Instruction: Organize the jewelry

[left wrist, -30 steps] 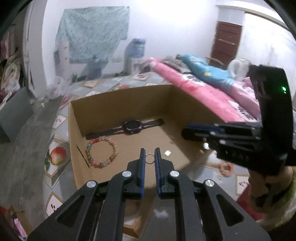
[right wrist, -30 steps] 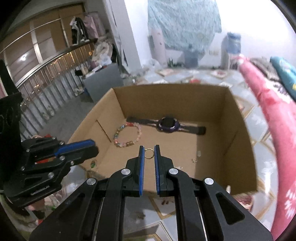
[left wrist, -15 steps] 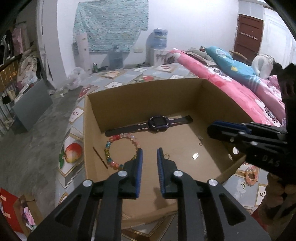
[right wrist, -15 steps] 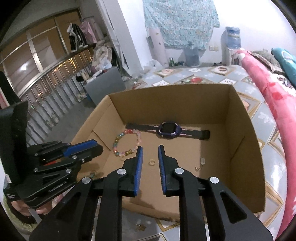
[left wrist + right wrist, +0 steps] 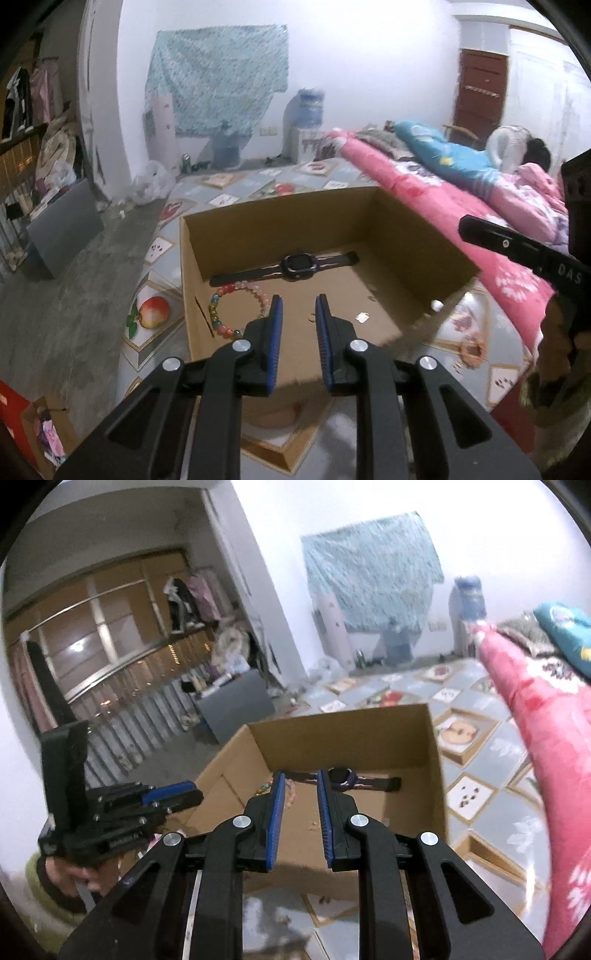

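An open cardboard box (image 5: 280, 218) stands on the floor and also shows in the right wrist view (image 5: 343, 723). Inside lie a dark watch (image 5: 295, 264), a coloured bead bracelet (image 5: 221, 317) and small pieces such as a tiny ring (image 5: 312, 318) and a white tag (image 5: 362, 316). My left gripper (image 5: 298, 308) is open and empty above the box's near edge. My right gripper (image 5: 298, 786) is open and empty, held back above the near edge; the watch (image 5: 347, 777) shows past its right finger.
A pink quilted bed (image 5: 461, 206) runs along the right of the box. A patterned floor mat (image 5: 476, 760) surrounds it. A grey case (image 5: 62, 229) and clutter stand at the left wall. A pink beaded ring (image 5: 471, 349) lies on the floor at the right.
Both grippers were shut on small rings above the box one second ago. They opened, the rings dropped into the box, and both grippers have pulled back and up.
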### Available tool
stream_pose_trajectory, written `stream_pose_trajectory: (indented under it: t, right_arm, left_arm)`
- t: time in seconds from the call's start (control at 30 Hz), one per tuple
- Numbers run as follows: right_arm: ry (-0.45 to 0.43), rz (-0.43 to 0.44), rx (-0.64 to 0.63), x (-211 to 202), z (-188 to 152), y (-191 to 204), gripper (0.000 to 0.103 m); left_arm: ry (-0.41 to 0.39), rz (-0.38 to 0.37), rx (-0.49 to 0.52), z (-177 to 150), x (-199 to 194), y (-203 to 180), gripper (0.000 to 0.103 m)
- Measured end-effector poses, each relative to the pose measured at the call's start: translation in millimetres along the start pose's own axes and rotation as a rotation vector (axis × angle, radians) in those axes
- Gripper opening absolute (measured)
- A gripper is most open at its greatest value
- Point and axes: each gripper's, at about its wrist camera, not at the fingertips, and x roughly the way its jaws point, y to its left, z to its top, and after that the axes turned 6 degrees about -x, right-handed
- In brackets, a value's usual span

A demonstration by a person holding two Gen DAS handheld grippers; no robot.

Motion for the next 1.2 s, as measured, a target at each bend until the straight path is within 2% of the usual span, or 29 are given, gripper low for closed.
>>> stream_pose_trajectory:
  t: [0.17, 0.27, 0.37, 0.57, 0.7, 1.2]
  right_arm:
    - [0.024, 0.039, -0.027, -27, -23, 2, 0.019]
    - [0.098, 0.041, -0.029, -23, -41, 6, 0.019]
    - [0.196, 0.041, 0.002, -4, -64, 7, 0.019]
    - [0.325, 0.047, 0.086, 32, -97, 8, 0.017]
    - [0.358, 0.051, 0.125, 44, -105, 7, 0.017]
    - [0.397, 0.068, 0.164, 59, -109, 0, 0.017]
  left_arm:
    - [-0.004, -0.097, 0.063, -26, -34, -8, 0.018]
    - [0.045, -0.156, 0.099, -44, -39, -19, 0.018]
    - [0.128, -0.195, 0.112, -67, -22, -33, 0.018]
    - [0.229, -0.206, 0.176, -91, 31, -55, 0.018]
    - [0.295, -0.175, 0.22, -99, 63, -59, 0.018]
    - [0.342, -0.203, 0.274, -98, 94, -63, 0.018]
